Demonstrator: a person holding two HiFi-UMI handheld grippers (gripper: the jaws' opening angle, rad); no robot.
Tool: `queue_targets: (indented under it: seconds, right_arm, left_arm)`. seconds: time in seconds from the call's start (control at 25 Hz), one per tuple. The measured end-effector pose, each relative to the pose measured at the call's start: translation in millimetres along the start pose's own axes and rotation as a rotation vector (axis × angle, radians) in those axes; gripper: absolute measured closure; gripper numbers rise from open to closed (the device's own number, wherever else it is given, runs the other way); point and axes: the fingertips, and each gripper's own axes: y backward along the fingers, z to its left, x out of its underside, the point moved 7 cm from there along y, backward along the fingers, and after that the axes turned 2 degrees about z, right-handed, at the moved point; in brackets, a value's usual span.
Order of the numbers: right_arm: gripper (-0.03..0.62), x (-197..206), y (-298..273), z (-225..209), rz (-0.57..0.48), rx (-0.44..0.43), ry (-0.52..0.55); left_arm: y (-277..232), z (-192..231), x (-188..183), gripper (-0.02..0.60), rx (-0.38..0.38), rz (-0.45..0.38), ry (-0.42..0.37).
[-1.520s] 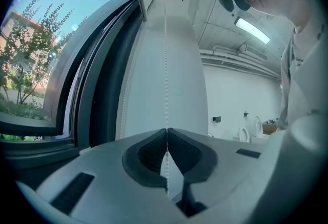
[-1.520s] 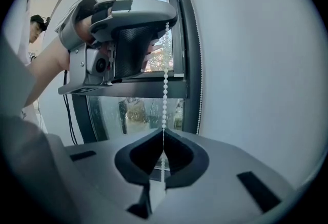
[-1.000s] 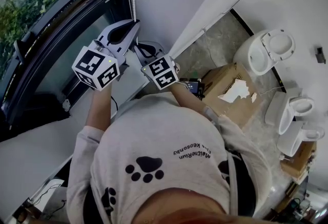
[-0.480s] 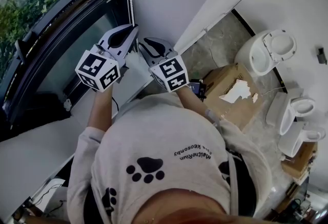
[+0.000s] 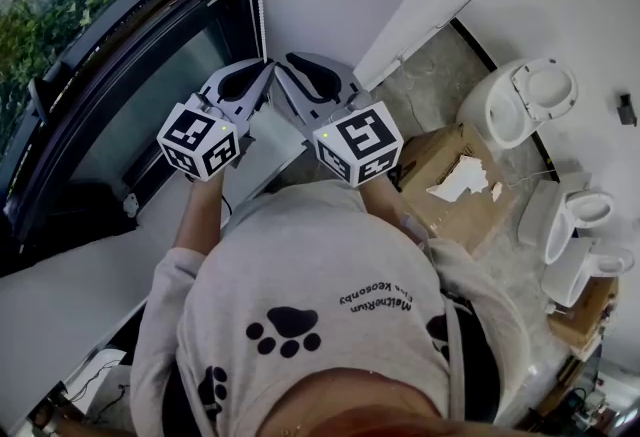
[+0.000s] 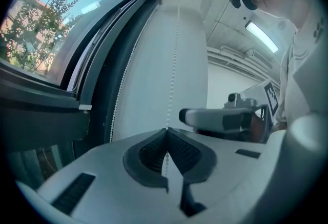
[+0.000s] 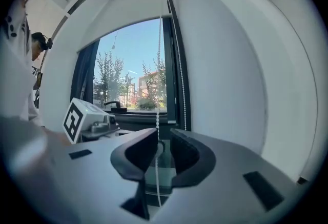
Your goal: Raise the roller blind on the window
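Your left claw [image 6: 166, 129] is pinched shut on the bead chain [image 6: 174, 59], centre frame. Your right claw [image 7: 163, 138] stands narrowly apart, with the chain between its jaws, ungripped. The roller blind [image 7: 130, 5] looks gathered at upper centre, and the window [image 7: 136, 69] is mostly bare. Judged: nearly raised, few pulls left.

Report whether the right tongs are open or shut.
Open. The right tongs show their pads apart, the chain hanging in the gap between them.
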Motion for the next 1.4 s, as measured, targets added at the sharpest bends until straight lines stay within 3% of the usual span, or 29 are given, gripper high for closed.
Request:
queue_targets:
  seconds: [0.56,0.96,1.16,1.4]
  right_arm:
    - [0.514,-64,-2,3,-0.136,-0.051,0.021]
    - [0.526,-89,-6,6,-0.173,-0.058,0.067]
    - [0.572,-99,-3,6,-0.182,-0.024,0.104]
    - [0.585,-100,-6,2,-0.169,-0.026,0.065]
  left_arm:
    - [-5,-5,31,0.574,0.015,0.046,0.045]
    - [-10,-9,58,0.574,0.025,0.083,0.085]
    - [-11,-9,60,0.574,0.023,0.079,0.091]
    - [-12,-9,60,0.572,-0.003,0.055,0.066]
